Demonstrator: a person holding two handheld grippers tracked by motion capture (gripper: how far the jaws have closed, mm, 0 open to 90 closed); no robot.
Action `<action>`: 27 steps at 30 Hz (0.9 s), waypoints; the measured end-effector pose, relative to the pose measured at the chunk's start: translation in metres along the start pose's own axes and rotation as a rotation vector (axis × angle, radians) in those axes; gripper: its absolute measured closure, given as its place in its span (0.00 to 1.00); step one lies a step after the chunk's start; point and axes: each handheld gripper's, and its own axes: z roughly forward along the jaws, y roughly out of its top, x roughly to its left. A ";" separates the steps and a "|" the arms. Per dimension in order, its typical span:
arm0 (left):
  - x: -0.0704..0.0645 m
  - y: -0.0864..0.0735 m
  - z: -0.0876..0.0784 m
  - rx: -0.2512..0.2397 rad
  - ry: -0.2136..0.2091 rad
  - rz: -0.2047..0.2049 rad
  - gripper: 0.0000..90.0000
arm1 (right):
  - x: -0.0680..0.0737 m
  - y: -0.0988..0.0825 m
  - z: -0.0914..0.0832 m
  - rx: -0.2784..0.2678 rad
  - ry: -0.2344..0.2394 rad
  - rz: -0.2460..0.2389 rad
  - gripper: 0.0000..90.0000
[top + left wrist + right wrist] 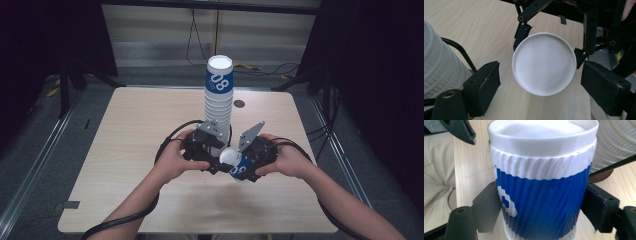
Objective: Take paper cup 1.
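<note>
- Right gripper [541,207]: clamped across the blue ribbed wall of a single paper cup [541,195], one pad on each side, below the white band under the rim.
- Cup [236,164] held just off the bench [125,150], tipped so its long axis runs roughly level, open mouth turned toward the left gripper.
- Left gripper [541,82]: jaws spread, gripping nothing; cup's white mouth [544,63] dead ahead between the two pads, facing straight into them, clear of both.
- Gap between the two grippers small in the high view, left gripper [212,156] just beside the cup's rim and the nearer free one.
- Tall stack of cups [218,102] upright on the bench right behind the left gripper, close at its side in the left gripper view [439,67].
- Judged next: axis must swing from level to upright, mouth up or down to match the stack, before the cup can go onto it.
</note>
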 end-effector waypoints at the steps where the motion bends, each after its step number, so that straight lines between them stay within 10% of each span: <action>1: 0.000 -0.001 0.001 0.003 0.002 0.007 0.17 | 0.001 0.000 0.001 0.021 -0.002 -0.004 0.25; 27: -0.004 -0.002 0.010 0.030 0.006 0.032 0.18 | 0.007 0.004 0.002 0.101 0.007 -0.051 0.25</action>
